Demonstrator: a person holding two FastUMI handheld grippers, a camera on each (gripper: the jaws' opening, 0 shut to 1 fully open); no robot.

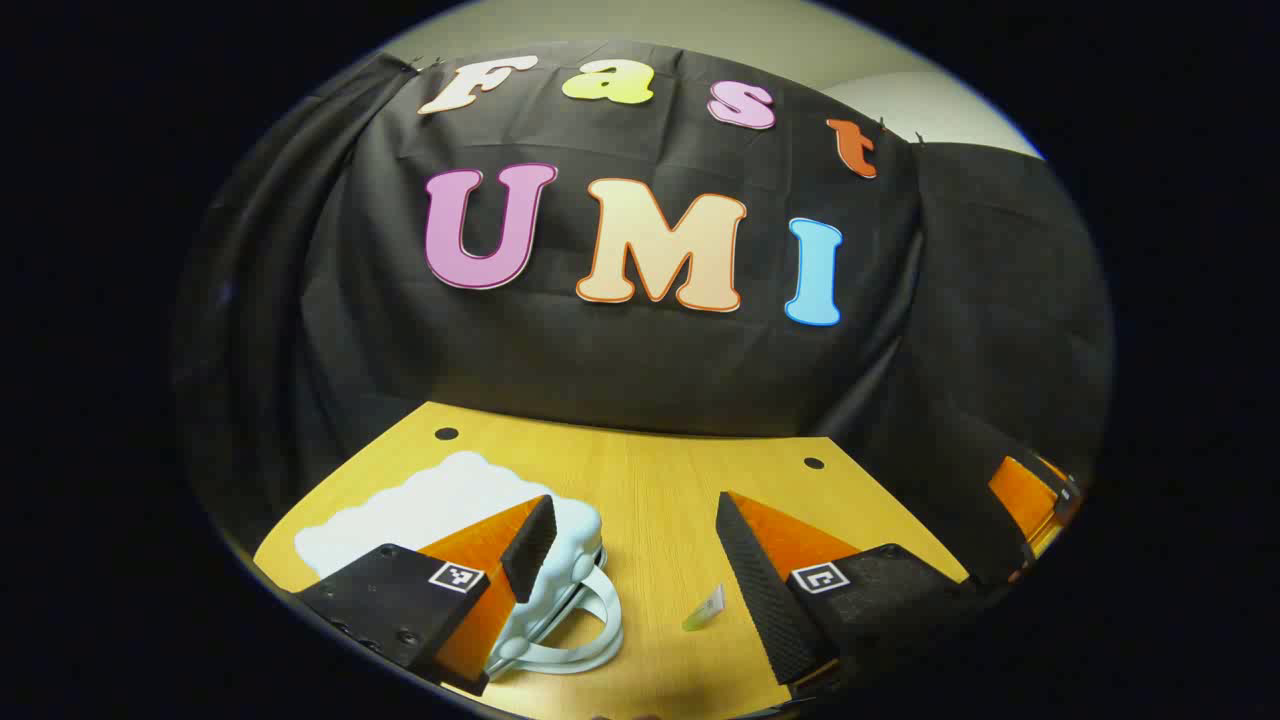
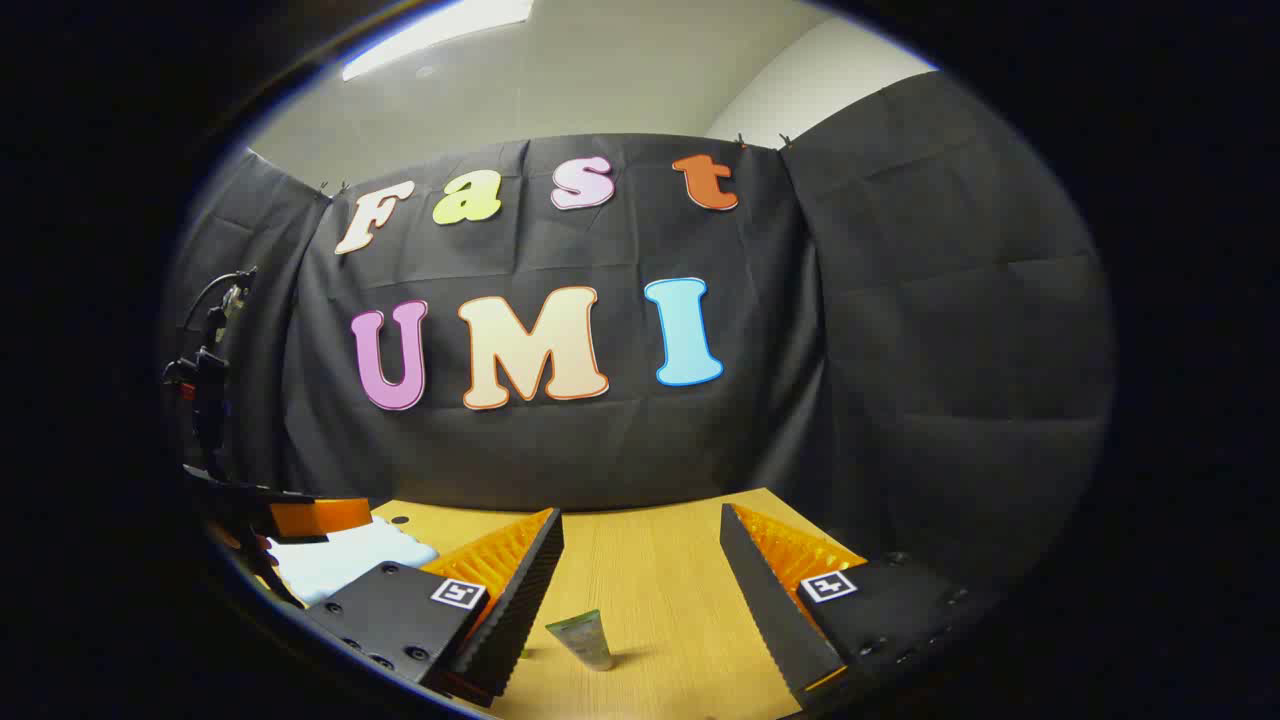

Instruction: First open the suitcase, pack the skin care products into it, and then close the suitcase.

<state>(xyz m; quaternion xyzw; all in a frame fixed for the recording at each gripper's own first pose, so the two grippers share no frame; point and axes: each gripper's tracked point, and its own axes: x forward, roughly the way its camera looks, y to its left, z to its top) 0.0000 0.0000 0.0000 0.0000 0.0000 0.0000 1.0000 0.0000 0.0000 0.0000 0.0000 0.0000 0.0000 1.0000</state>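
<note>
A pale blue, cloud-shaped suitcase point(image 1: 440, 500) lies flat on the wooden table point(image 1: 660, 480), lid down, its loop handle point(image 1: 585, 640) facing me. My left gripper point(image 1: 633, 540) stands open above the table, and its left finger overlaps the suitcase's right end. A small skin care tube point(image 1: 705, 608) lies between its fingers, untouched. In the right gripper view my right gripper point(image 2: 640, 552) is open too, with the greenish tube point(image 2: 582, 638) on the table point(image 2: 660, 610) between its fingers. The suitcase point(image 2: 340, 562) and the left gripper point(image 2: 300, 518) show at the left.
The black cloth wall closes the table's far edge and right side. Two round cable holes point(image 1: 446, 434) point(image 1: 813, 463) sit near the back edge. The right gripper point(image 1: 1030, 495) shows at the right of the left gripper view. A dark stand with cables point(image 2: 205, 390) rises at the far left.
</note>
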